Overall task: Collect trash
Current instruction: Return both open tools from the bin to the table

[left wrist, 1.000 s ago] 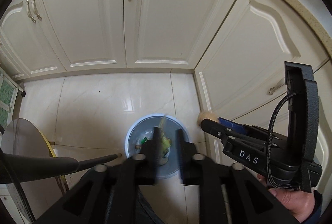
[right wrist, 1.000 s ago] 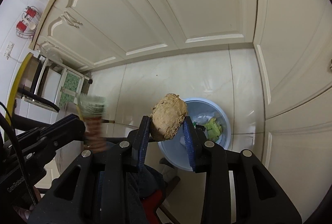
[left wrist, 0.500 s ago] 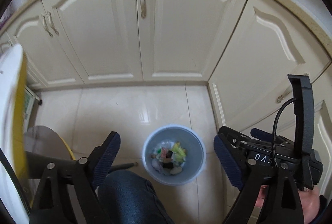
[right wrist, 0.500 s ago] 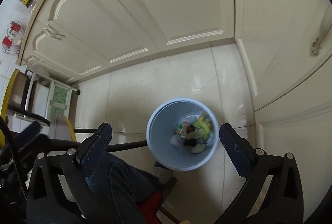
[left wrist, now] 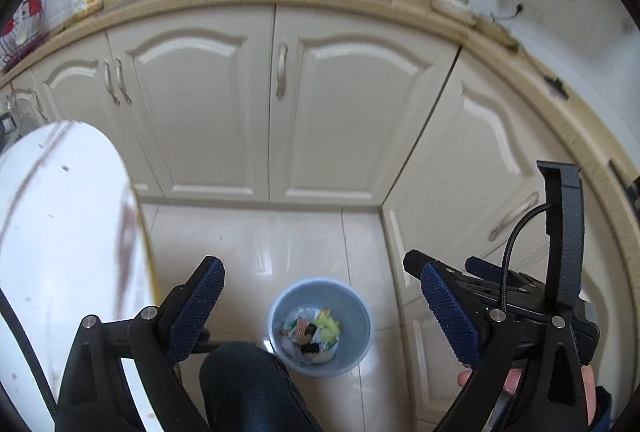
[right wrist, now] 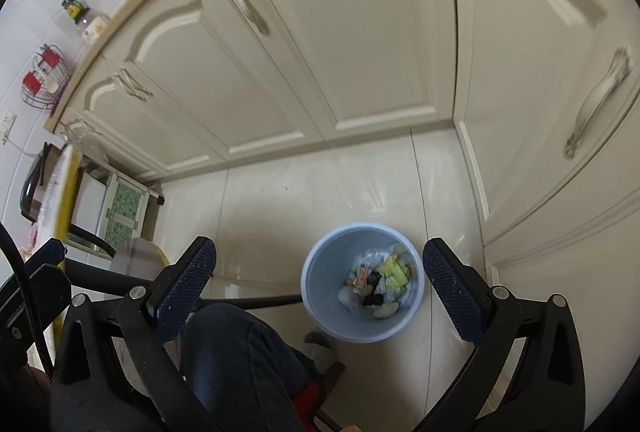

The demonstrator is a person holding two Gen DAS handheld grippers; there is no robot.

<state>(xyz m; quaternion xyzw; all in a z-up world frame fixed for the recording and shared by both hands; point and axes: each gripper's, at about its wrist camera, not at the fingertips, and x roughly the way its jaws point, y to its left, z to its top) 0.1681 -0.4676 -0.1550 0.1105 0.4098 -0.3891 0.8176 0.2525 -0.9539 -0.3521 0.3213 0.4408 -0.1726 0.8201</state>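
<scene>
Both grippers wide and empty: left gripper [left wrist: 320, 308] jaws just opened further, right gripper [right wrist: 320, 280] too. Blue bin [right wrist: 320, 260] low in frame, directly between jaws, trash [right wrist: 376, 284] inside, nearer right.

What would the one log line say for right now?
left gripper: open, empty | right gripper: open, empty | blue bin: on floor below both, trash inside | stage: dropped, jaws just opened
</scene>
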